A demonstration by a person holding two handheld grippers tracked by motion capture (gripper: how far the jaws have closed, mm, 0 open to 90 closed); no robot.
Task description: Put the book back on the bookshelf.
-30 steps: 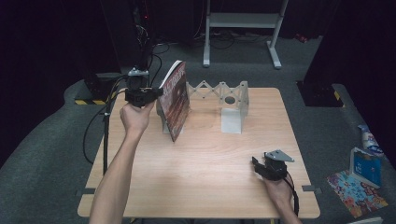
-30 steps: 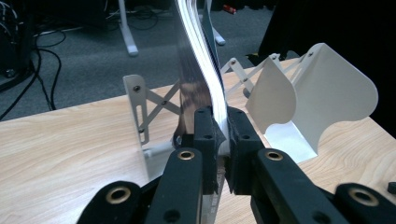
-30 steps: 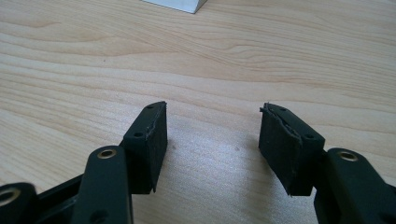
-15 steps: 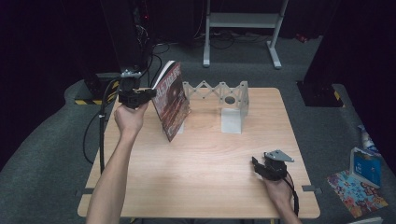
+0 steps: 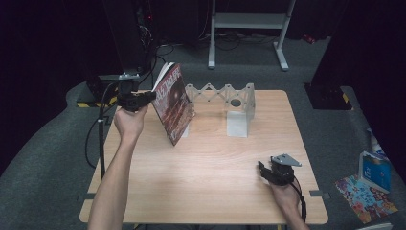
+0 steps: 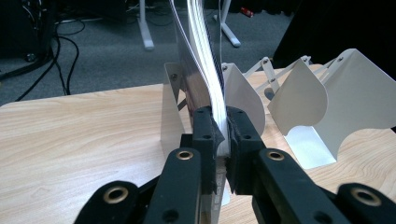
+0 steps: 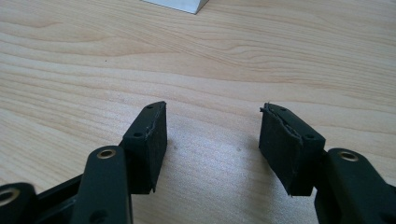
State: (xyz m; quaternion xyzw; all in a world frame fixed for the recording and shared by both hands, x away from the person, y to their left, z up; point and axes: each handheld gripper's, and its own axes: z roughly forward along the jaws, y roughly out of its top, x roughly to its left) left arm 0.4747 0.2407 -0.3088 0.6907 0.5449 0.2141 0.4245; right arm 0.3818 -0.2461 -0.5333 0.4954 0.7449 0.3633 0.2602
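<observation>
**Magazine gripped at the rack's left end**

The left gripper (image 5: 143, 98) has its two black jaws pressed together on the edge of a thin, dark red, glossy-covered magazine (image 5: 173, 103) (its white page edges show squeezed between the pads (image 6: 208, 135) in the left gripper view). The magazine is held up off the light wooden table (image 5: 206, 172), tilted, with its lower corner near the left end of the white folding metal rack (image 5: 234, 103), in front of the rack's leftmost divider (image 6: 170, 112). The rack stands at the far side of the table. The right gripper (image 5: 268, 171) sits low over the tabletop, well apart from the rack on its near right side, its jaws spread with bare wood between them.
</observation>
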